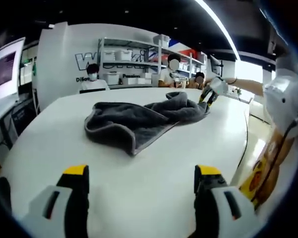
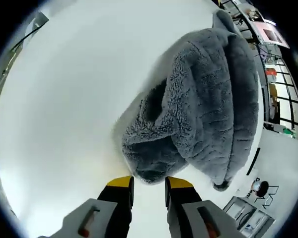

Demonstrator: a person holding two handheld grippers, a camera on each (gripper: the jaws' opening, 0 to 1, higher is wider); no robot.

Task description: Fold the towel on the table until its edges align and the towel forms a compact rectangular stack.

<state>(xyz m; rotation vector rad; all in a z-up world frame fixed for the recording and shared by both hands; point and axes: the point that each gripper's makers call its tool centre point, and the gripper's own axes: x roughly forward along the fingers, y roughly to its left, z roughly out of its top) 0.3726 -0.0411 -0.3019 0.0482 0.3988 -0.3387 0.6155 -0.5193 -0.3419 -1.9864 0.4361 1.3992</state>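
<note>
Now the right gripper (image 2: 148, 182), jaws narrowed, pinches the towel (image 1: 139, 119) at the table's (image 1: 139, 198) far edge; left gripper (image 1: 141, 181) gapes empty; spreading comes next.

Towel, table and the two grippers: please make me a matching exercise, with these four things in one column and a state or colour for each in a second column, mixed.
Things:
1. towel
2. table
3. left gripper
4. right gripper

States:
a. white, bearing the cloth
b. jaws wide apart, above bare tabletop
c. grey, crumpled, not yet folded
d. jaws near together at the cloth's edge

Pairs: 1-c, 2-a, 3-b, 4-d
</note>
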